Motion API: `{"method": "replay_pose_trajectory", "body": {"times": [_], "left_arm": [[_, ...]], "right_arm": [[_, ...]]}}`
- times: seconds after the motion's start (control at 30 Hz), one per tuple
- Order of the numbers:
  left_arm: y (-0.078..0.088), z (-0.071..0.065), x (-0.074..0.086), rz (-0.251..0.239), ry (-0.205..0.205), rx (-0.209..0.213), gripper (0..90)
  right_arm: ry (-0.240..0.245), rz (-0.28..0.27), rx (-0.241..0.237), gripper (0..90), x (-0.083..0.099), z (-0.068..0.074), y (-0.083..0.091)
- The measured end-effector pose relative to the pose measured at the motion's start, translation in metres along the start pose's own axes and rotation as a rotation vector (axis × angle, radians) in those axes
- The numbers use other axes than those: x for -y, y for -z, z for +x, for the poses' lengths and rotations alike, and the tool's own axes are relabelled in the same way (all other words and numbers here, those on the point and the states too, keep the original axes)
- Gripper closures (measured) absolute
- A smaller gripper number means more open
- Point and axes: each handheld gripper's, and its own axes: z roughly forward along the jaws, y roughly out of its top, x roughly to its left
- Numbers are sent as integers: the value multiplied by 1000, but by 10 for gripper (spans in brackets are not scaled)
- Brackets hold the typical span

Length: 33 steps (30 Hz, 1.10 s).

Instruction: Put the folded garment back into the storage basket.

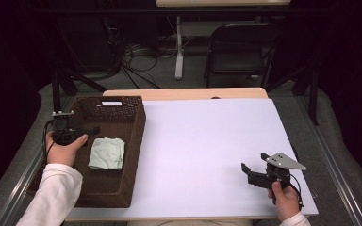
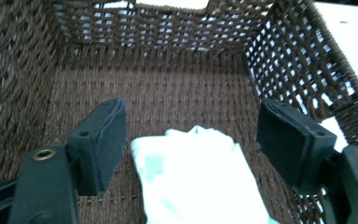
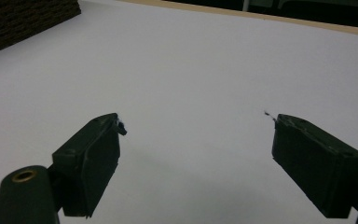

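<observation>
high view shows your left gripper [image 1: 94,131] spread wide and empty over the brown wicker basket [image 1: 134,141], the folded pale green cloth [image 1: 107,153] below; your right gripper [image 1: 246,168] gapes empty above the white tabletop [image 1: 207,141].

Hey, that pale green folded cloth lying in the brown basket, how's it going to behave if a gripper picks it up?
The cloth looks soft and loosely folded, so it would probably droop and partly unfold when lifted. It seems thin, so likely light. Lying flat on the wicker basket floor, it shouldn't roll or tip.
</observation>
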Motion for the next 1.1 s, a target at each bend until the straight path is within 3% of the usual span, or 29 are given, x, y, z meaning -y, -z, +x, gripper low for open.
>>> {"method": "replay_pose_trajectory", "body": {"times": [0.13, 0.37, 0.47, 0.63, 0.9, 1.1], "left_arm": [[2, -5, -3, -21, 5, 18, 170], [3, -16, -6, -39, -28, 20, 137], [3, -22, -8, -42, -60, 12, 60], [5, -33, -10, -55, -99, 23, 11], [6, -52, -11, -52, -146, 60, 3], [5, -68, -11, -56, -205, 74, 3]], "right_arm": [[-1, 0, -2, 146, 0, 0, 0], [-1, -2, -2, 146, 0, 0, 0], [0, 3, -1, 146, 0, 0, 0], [-3, 0, -1, 146, 0, 0, 0], [1, 1, -4, 146, 0, 0, 0], [1, -2, -5, 146, 0, 0, 1]]}}
